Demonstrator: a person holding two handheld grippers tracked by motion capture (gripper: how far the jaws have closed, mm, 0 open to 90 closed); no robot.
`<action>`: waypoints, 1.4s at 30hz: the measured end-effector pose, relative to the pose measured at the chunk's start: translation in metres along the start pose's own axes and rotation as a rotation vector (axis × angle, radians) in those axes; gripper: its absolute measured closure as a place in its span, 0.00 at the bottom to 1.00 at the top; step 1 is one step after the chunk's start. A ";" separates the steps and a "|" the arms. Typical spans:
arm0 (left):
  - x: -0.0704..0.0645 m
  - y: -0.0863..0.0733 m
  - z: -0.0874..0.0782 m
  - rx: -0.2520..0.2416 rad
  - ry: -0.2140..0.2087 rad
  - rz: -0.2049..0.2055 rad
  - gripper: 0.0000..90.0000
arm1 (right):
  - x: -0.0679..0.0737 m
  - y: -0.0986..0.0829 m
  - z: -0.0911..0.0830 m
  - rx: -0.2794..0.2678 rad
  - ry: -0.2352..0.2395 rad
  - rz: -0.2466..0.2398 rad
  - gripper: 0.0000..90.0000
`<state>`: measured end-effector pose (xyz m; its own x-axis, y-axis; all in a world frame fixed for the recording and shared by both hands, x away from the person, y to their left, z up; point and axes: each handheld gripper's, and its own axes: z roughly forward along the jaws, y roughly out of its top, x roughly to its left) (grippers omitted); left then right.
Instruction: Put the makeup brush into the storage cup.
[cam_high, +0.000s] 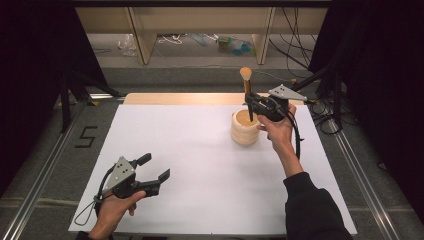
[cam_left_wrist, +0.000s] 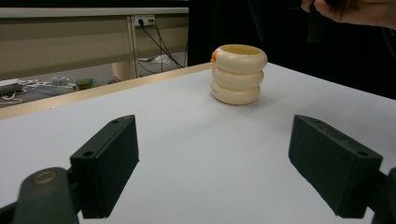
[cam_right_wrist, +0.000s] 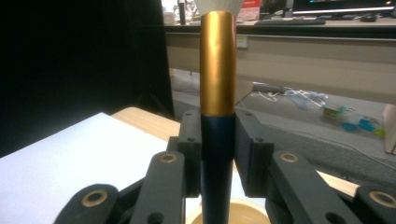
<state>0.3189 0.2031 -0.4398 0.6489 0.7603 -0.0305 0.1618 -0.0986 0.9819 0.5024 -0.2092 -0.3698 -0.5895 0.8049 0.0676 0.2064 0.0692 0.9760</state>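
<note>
The room is dim at its sides, with black curtains (cam_high: 30, 75) hanging to the left and right of the work area and a grey floor (cam_high: 200, 75) behind it. Across the back runs a pale wooden bench (cam_high: 200, 20) on upright legs, and under it lie loose cables and a few coloured bits of clutter (cam_high: 232, 45). A metal rail (cam_high: 45, 155) runs along the floor on the left side, next to a dark mark shaped like a 5 (cam_high: 86, 136).

The table (cam_high: 200, 165) is covered by a plain white sheet, with a strip of bare wood showing along its far edge. On its far right part stands a cream holder (cam_high: 245, 128) built like three stacked rings, open at the top.

The right gripper (cam_high: 253, 102) is held above that holder, its jaws closed tight on the dark handle of a makeup brush (cam_high: 246, 92). The brush stands upright, pale bristles on top, a gold ferrule (cam_right_wrist: 217, 65) below them, and its lower end reaching into the holder's mouth. Whether it touches the bottom cannot be told.

The left gripper (cam_high: 154, 168) rests low over the near left part of the table, well apart from the holder, with its jaws spread wide and nothing between them.
</note>
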 end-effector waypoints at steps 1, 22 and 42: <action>0.000 0.000 0.000 0.001 -0.002 0.004 0.18 | -0.001 -0.001 0.002 -0.005 -0.006 0.002 0.83; 0.000 0.000 -0.001 0.000 -0.001 0.002 0.18 | -0.011 -0.022 0.021 -0.025 -0.048 0.013 0.83; 0.000 0.000 -0.001 0.006 0.000 0.011 0.18 | -0.016 -0.042 0.028 -0.012 -0.054 0.033 0.83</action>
<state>0.3182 0.2039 -0.4397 0.6509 0.7589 -0.0202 0.1596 -0.1108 0.9810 0.5247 -0.2088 -0.4176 -0.5397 0.8372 0.0885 0.2155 0.0358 0.9758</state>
